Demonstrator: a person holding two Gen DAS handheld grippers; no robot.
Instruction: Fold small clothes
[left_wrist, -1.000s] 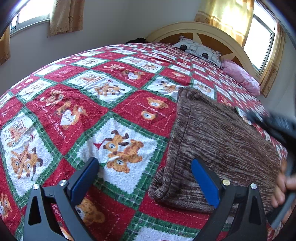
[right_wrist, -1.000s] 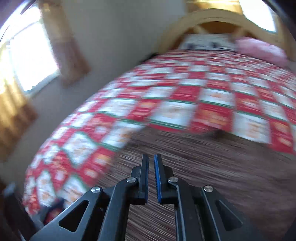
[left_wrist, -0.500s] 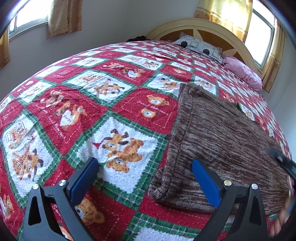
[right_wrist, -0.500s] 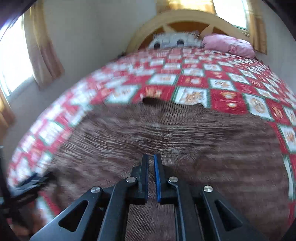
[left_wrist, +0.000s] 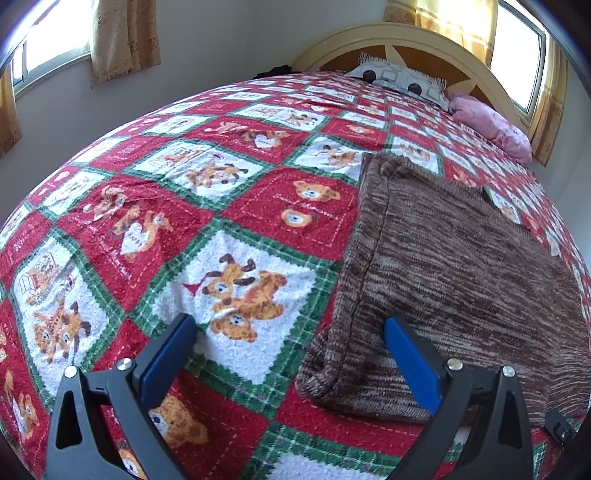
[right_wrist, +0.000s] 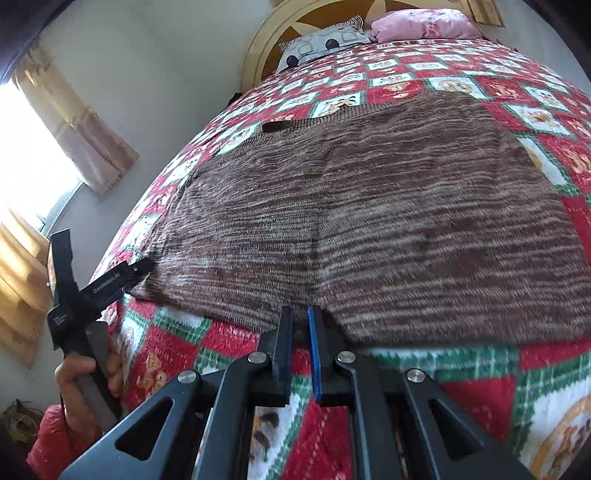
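A brown knitted garment (left_wrist: 454, 273) lies flat on the red, white and green patchwork bedspread (left_wrist: 236, 199). My left gripper (left_wrist: 290, 350) is open, low over the bed. The garment's near left corner (left_wrist: 321, 384) lies between its blue pads, close to the right pad (left_wrist: 410, 362). In the right wrist view the garment (right_wrist: 369, 221) fills the middle. My right gripper (right_wrist: 300, 317) is shut with nothing between its pads, just short of the garment's near edge. At that view's left, a hand (right_wrist: 85, 376) holds the left gripper (right_wrist: 110, 277), whose finger reaches the garment's corner.
A patterned grey pillow (left_wrist: 402, 79) and a pink pillow (left_wrist: 491, 125) lie by the curved wooden headboard (left_wrist: 406, 37). Curtained windows (left_wrist: 55, 40) and a white wall run along the bed's far side. Something red (right_wrist: 48, 439) sits low beside the bed.
My right gripper, still shut, has swung from over the garment back to its near edge. Its hand has left the right side of the left wrist view. The left gripper has barely moved.
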